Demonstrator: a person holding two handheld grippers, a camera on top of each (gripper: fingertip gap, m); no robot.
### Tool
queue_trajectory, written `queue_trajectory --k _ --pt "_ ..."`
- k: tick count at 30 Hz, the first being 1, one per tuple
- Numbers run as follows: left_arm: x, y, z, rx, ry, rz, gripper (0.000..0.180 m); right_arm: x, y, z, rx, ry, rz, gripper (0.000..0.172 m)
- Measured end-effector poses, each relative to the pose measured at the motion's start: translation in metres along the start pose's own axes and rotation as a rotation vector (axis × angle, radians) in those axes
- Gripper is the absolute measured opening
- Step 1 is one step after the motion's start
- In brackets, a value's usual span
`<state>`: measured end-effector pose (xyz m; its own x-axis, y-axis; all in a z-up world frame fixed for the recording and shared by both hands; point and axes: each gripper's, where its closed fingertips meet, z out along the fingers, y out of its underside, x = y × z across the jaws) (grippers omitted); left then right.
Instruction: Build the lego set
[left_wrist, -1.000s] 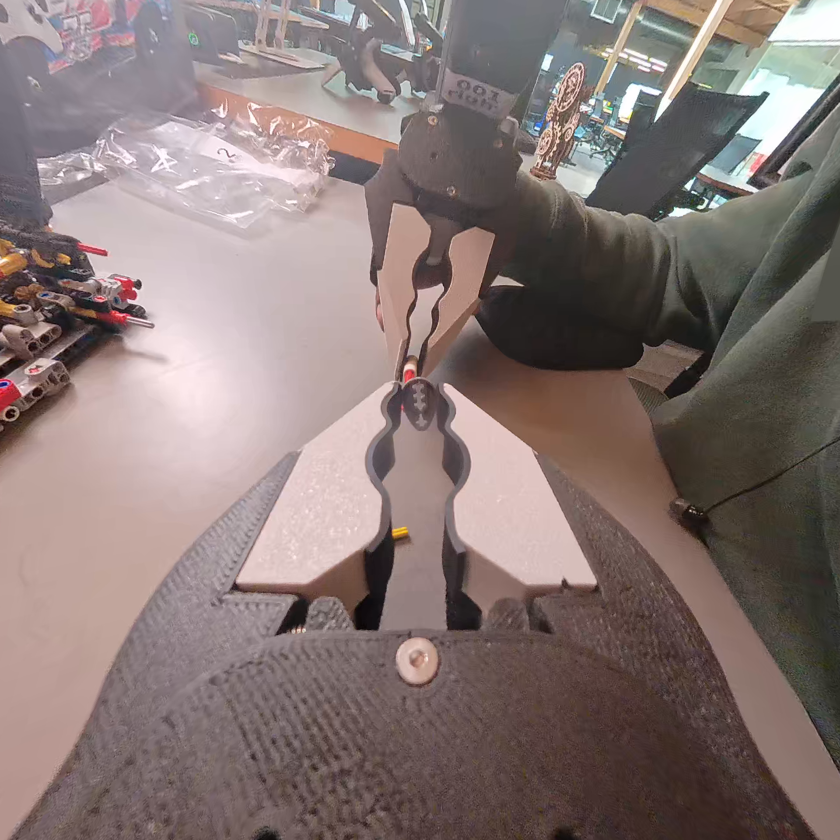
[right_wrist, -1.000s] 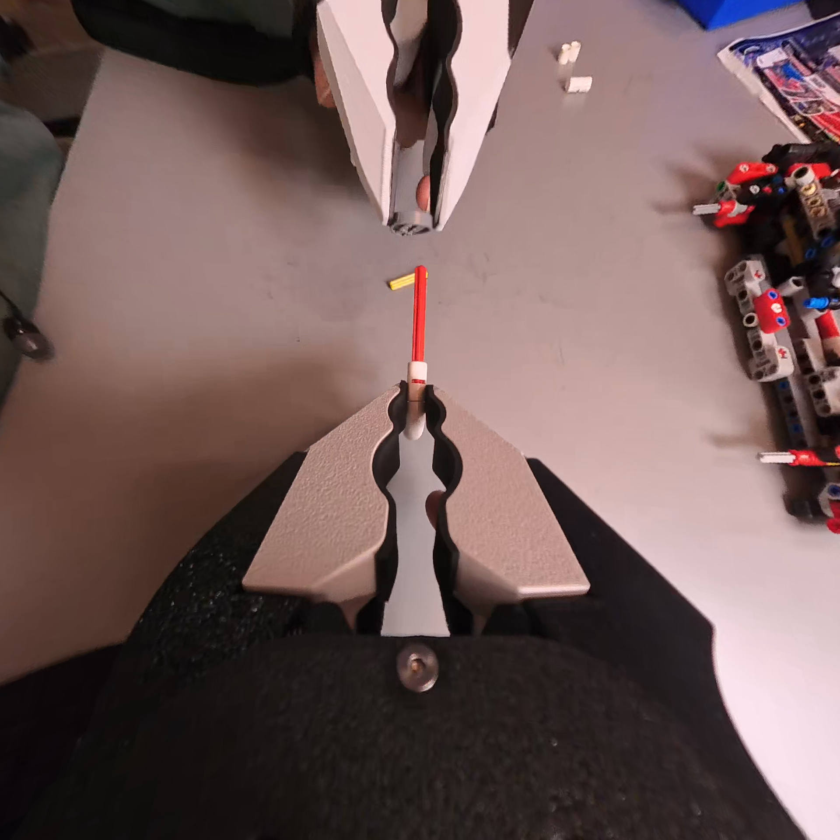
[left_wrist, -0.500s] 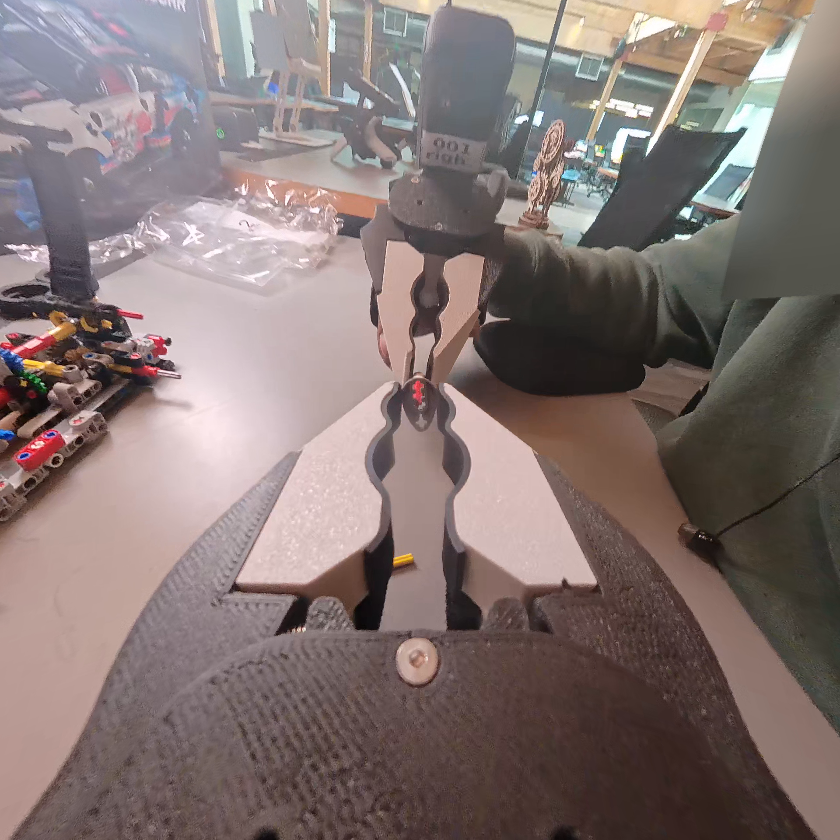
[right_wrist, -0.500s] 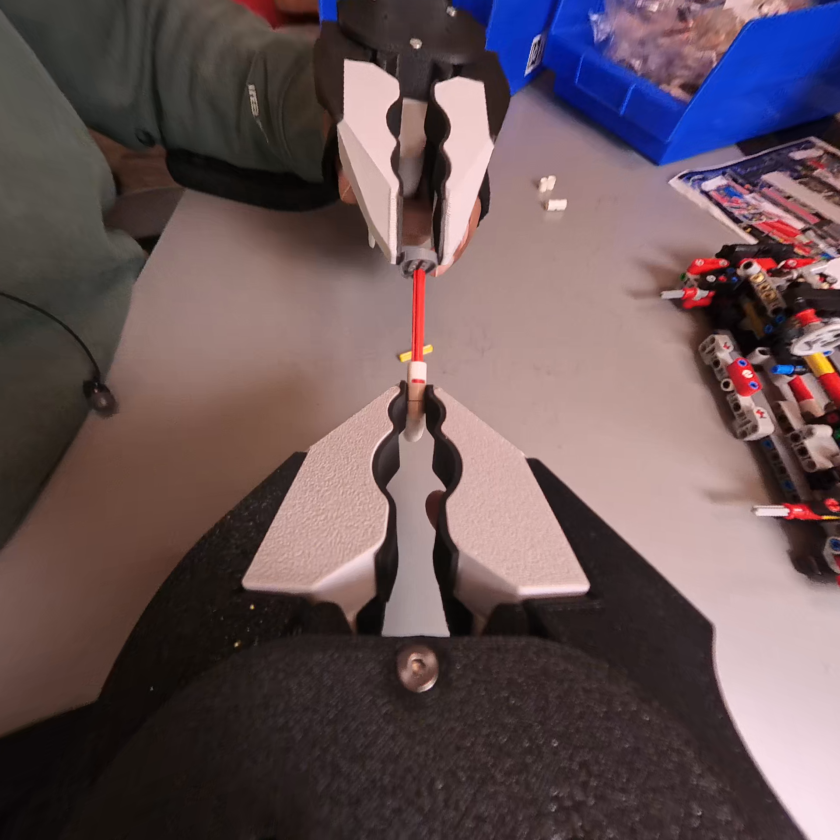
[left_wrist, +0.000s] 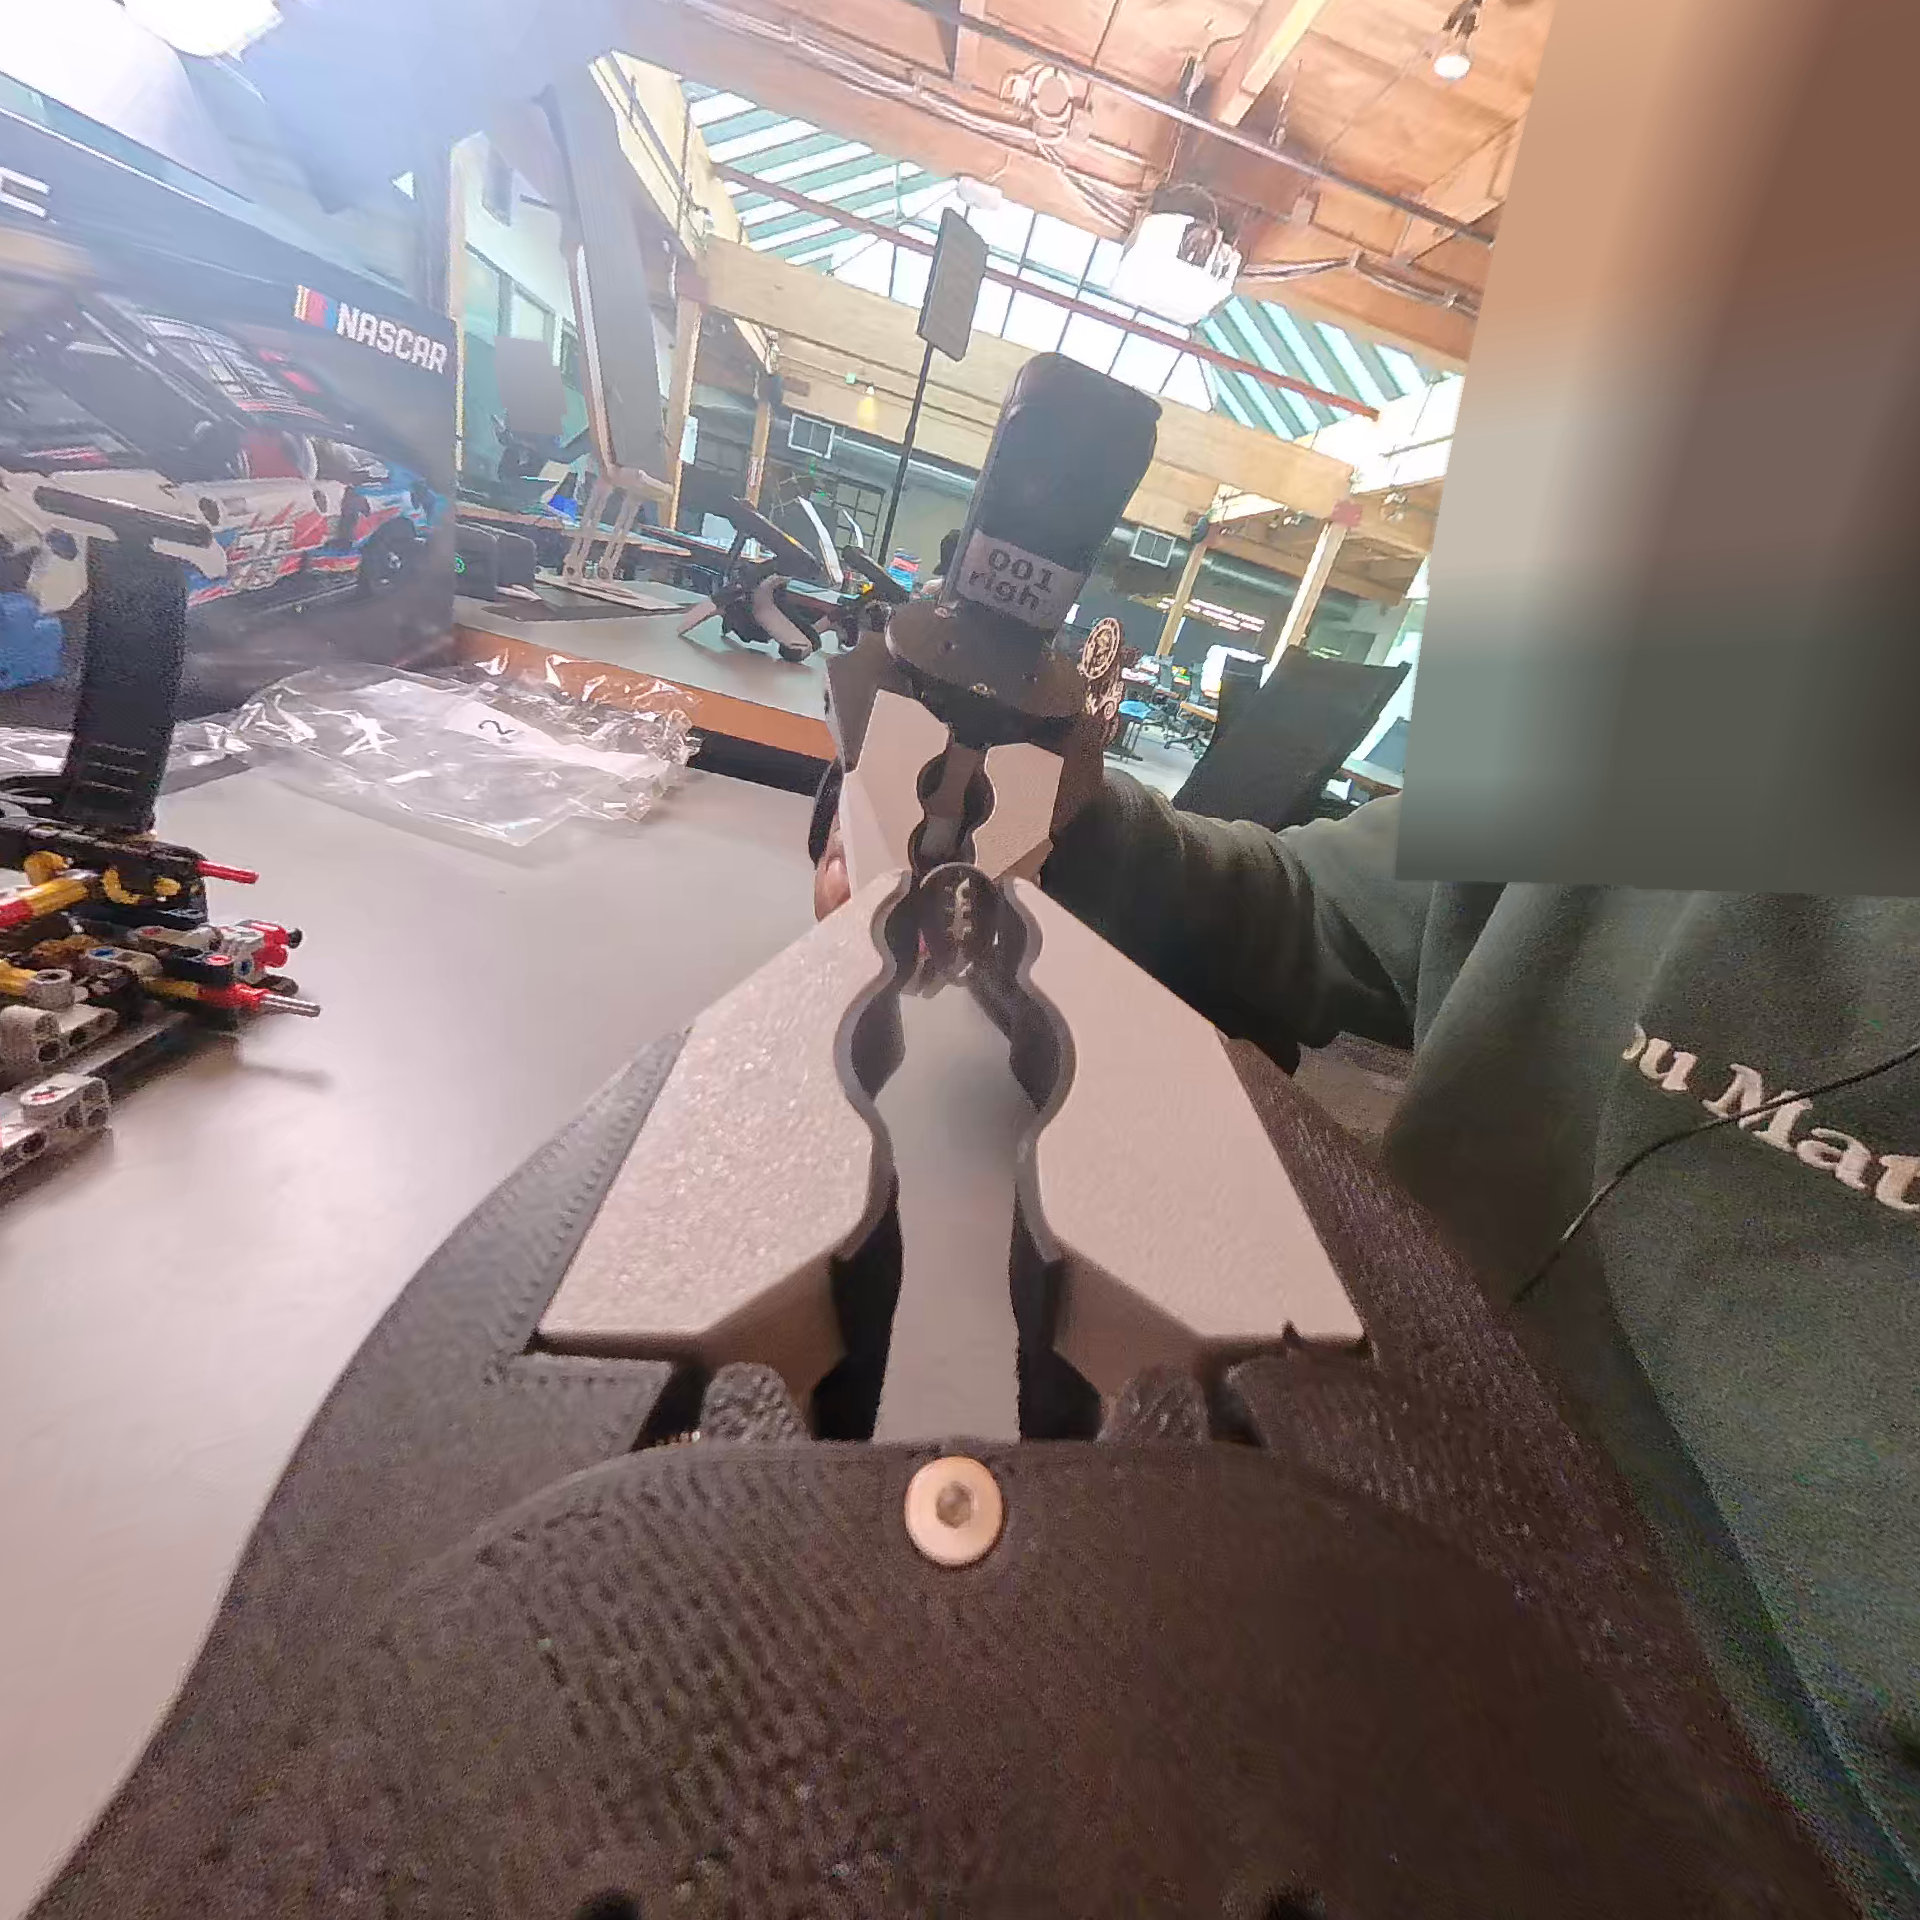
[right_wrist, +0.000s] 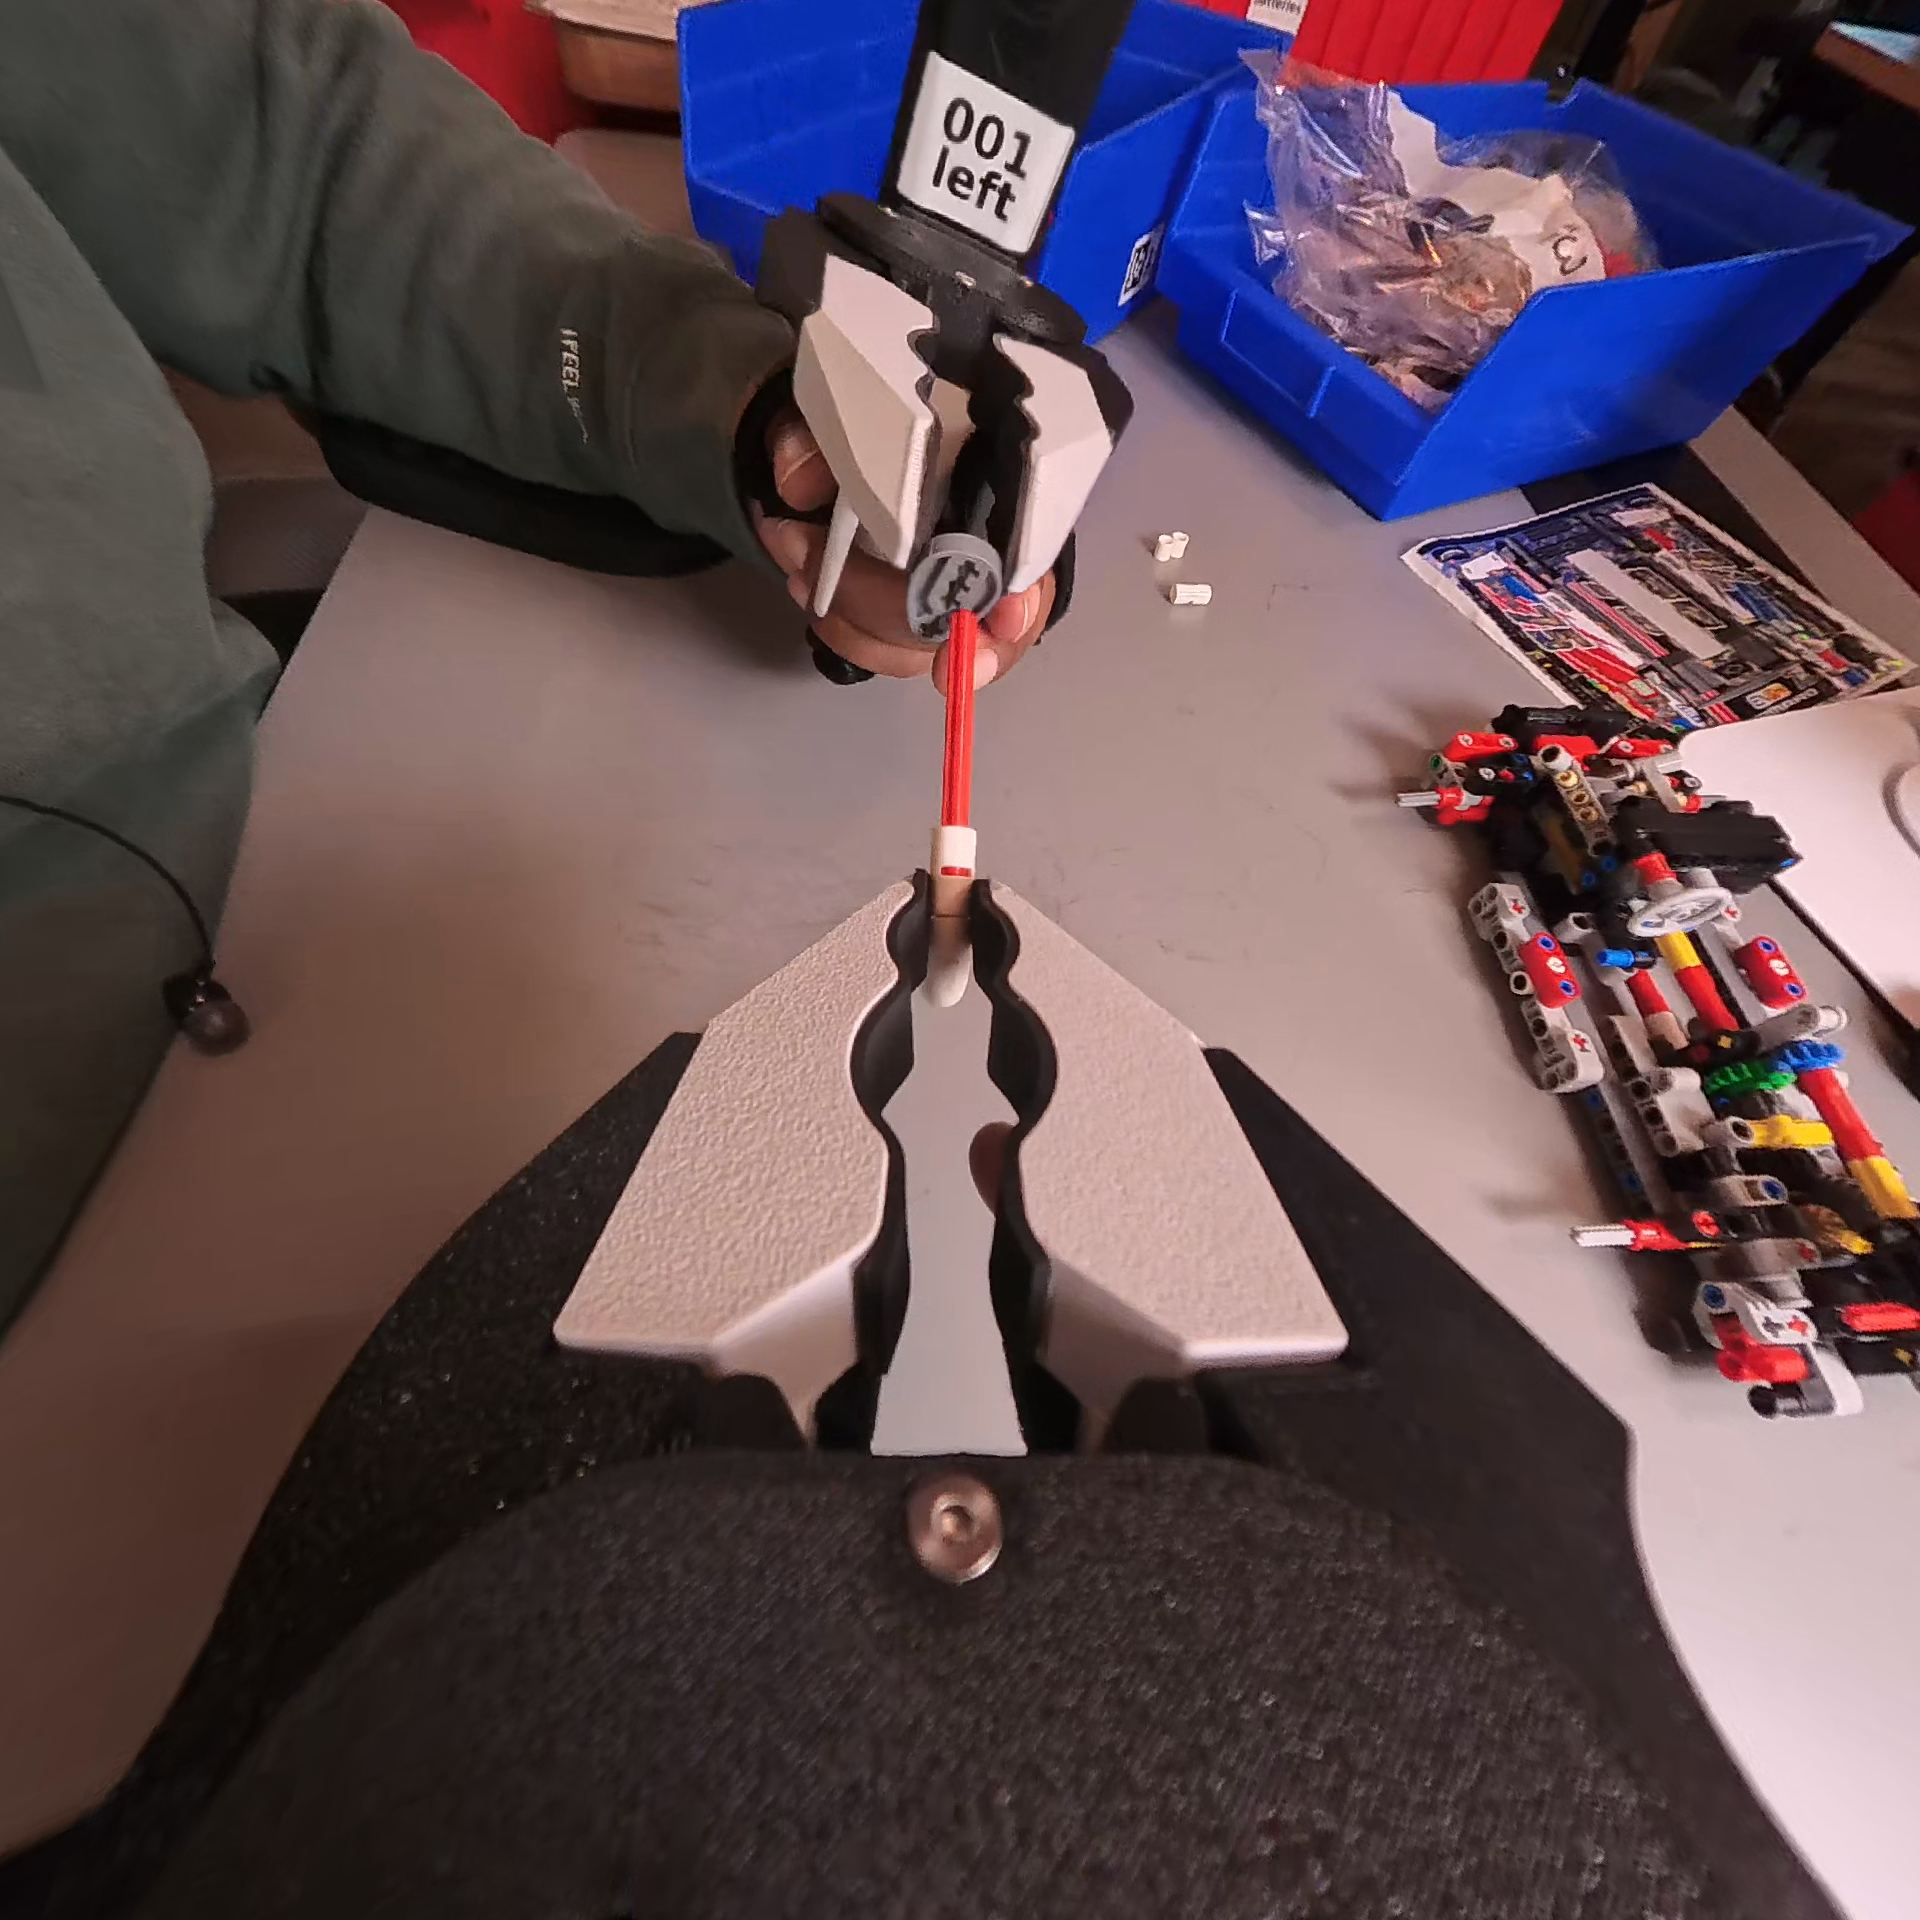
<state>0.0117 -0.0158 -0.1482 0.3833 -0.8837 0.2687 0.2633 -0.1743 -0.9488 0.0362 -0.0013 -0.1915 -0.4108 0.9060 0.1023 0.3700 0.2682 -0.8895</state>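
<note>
Now the right claw (right_wrist: 948, 902) is clenching a white connector (right_wrist: 950, 940) on a red axle (right_wrist: 957, 717); the left claw (right_wrist: 961, 566) is gripping a grey round piece (right_wrist: 952, 585) at its far end, above the surface (right_wrist: 582, 790), with a brick model (right_wrist: 1704, 1049) lying near the right edge.

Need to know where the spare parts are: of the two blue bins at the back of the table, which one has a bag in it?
The right-hand blue bin, nearer the printed booklet, holds a crumpled clear plastic bag. The bin to its left, behind the left gripper, shows no bag.
</note>
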Motion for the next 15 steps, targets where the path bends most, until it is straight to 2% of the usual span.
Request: queue_trajectory --k 15 --pt "-0.008 0.013 -0.001 -0.063 0.01 -0.016 0.012 0.0 0.01 0.0 -0.077 0.01 0.018 0.004"
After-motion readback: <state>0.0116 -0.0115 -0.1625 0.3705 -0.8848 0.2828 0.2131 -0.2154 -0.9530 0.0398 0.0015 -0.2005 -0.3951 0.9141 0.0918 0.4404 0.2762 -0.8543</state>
